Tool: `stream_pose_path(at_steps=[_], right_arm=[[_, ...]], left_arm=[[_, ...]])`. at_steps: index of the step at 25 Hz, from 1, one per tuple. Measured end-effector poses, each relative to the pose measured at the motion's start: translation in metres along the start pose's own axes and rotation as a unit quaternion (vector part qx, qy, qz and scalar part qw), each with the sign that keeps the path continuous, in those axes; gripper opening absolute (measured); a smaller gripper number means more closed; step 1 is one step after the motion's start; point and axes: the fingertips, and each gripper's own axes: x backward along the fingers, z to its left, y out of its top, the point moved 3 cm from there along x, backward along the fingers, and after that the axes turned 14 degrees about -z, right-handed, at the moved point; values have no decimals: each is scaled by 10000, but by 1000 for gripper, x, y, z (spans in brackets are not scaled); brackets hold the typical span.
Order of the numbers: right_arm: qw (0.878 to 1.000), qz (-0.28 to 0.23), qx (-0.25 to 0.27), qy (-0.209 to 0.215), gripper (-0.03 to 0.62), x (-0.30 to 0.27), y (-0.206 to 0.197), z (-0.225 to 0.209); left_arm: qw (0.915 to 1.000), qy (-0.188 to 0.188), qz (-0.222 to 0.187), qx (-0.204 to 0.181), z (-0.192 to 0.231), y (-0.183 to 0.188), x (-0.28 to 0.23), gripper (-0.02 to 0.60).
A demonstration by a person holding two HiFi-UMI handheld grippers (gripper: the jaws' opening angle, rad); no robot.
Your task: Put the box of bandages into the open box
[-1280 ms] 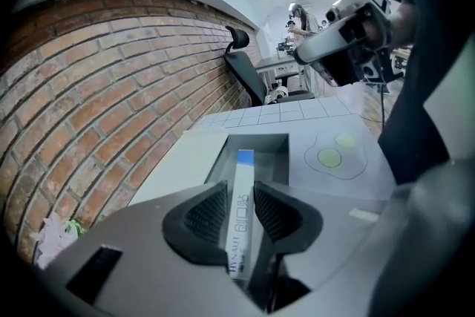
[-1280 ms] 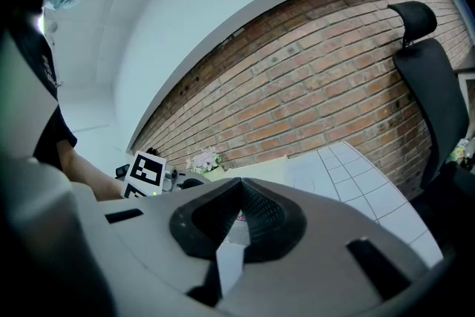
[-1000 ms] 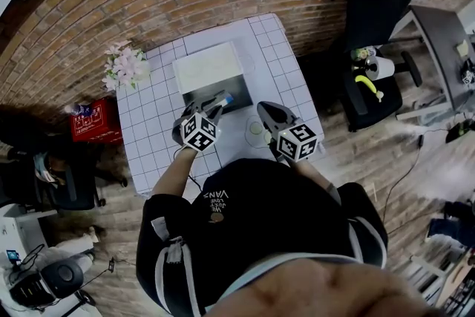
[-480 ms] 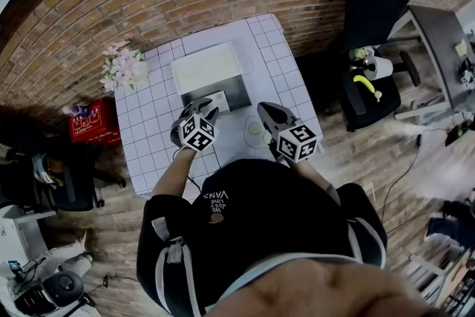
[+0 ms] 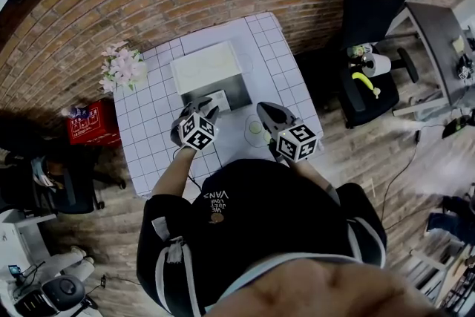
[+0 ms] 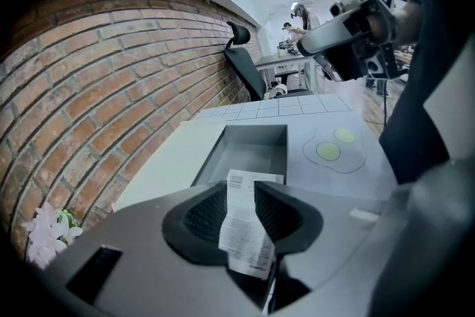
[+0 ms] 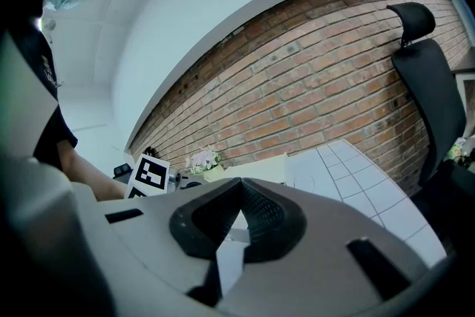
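Red crate [image 5: 93,121] stands on the floor, left of the table [image 5: 152,148]. The table top is white with a grid pattern and sits against a brick wall.

Flowers [image 5: 122,64] occupy the far left corner of the table.

Open box [image 6: 249,152] sits at the table centre, toward the far side. Its interior is grey. Its white lid [image 6: 167,163] is folded back.

Left gripper [image 6: 239,185] is at the near side of the open box. Its jaws are pinching the bandage box [image 6: 243,230], one pad on each broad side. The bandage box is white with small print and stands on edge between the pads. Its far end projects past the jaw tips, over the near rim of the open box. Contact between the bandage box and the open box cannot be determined.

White mat [image 6: 334,150] with two green spots lies flat on the table, just right of the open box and near the right gripper.

Right gripper [image 7: 239,183] is held over the near right part of the table, apart from the open box. Its jaws are pressed together at the tips with nothing between them.

Black chair [image 5: 371,7] stands on the floor to the right of the table.
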Motion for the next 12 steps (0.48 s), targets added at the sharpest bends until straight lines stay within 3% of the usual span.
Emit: stream_pose_path(at_steps=[12], right_arm=[[9996,-162,-29,-208,-6,-3,1,16]], left_arm=[[9995,-29,-274,176,7,-2,13,104]])
